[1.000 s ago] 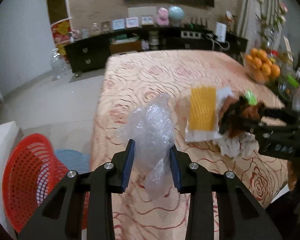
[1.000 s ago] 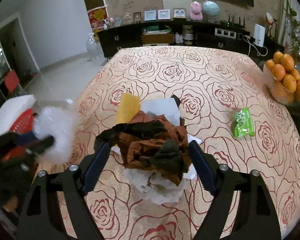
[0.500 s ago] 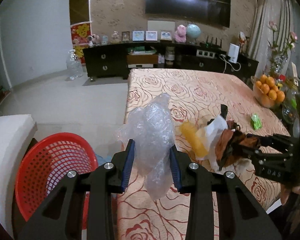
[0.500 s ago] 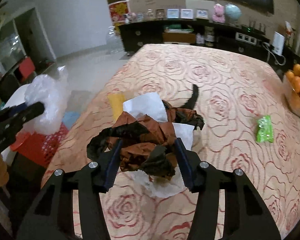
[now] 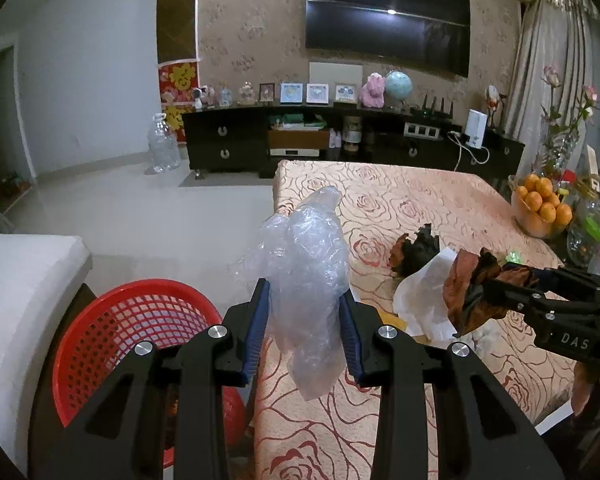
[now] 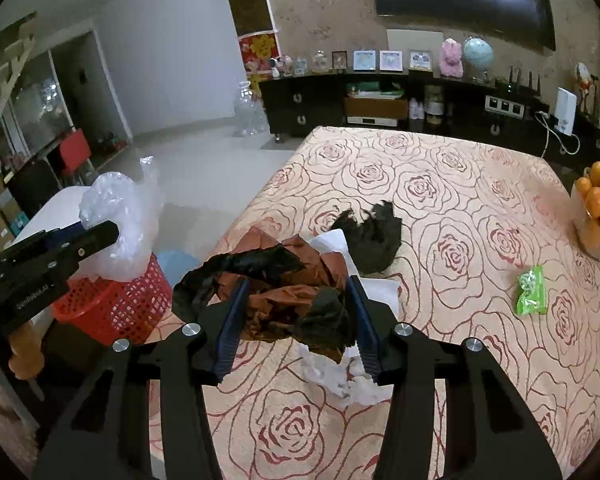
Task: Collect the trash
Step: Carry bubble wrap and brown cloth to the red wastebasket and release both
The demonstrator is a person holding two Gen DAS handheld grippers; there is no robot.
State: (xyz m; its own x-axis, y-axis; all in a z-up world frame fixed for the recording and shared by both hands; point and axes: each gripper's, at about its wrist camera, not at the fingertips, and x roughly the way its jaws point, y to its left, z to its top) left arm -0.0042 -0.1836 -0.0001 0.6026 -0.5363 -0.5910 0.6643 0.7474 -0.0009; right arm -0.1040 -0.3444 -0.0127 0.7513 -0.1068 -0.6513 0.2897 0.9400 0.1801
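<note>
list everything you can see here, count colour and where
plastic bag: 1, clear, in left gripper's jaws
crumpled wrapper: 1, brown and black, in right gripper's jaws
dark scrap: 1, black, on table
white paper: several pieces, under the wrapper
green packet: 1, on table, right side
basket: 1, red, on floor left of table
oranges: bowlful, table's right edge
table: 1, rose-patterned cloth
left gripper: black, shut
right gripper: black, shut

Crumpled clear plastic bag (image 5: 306, 272) and brown-black wrapper wad (image 6: 284, 296), each pinched aloft.
</note>
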